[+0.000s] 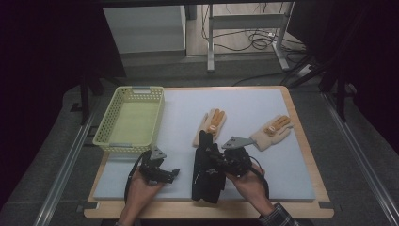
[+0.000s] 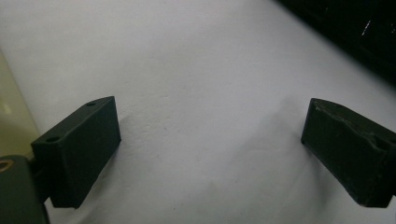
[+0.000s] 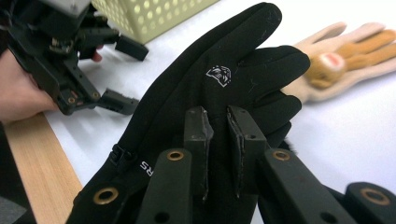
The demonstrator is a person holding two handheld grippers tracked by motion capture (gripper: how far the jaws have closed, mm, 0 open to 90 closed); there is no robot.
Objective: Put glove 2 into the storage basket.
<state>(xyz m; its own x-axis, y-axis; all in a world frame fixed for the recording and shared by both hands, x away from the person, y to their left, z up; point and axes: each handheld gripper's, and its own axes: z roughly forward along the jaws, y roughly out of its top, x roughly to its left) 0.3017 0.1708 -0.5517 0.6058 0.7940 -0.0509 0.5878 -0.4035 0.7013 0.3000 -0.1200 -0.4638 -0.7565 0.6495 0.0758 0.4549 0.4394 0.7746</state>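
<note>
Right gripper (image 3: 218,140) pinching black glove (image 3: 219,79) above the near tabletop (image 1: 263,136), left gripper (image 2: 210,154) idle, jaws wide; likely mid-carry, next needing a leftward swing to yellow basket (image 1: 155,113).

- A lab or test room set up for recording, not a home.
- A wooden-edged table (image 1: 301,136) topped by a pale grey-blue foam mat (image 1: 263,101) stands on dark grey carpet (image 1: 367,155).
- Black curtains (image 1: 42,47) close off both sides.
- Behind the table's far edge, a grey metal frame on 2 legs (image 1: 244,33) stands over loose black cables (image 1: 249,40) on a bare floor.
- Metal rails (image 1: 66,160) run along the table's left and right edges.
</note>
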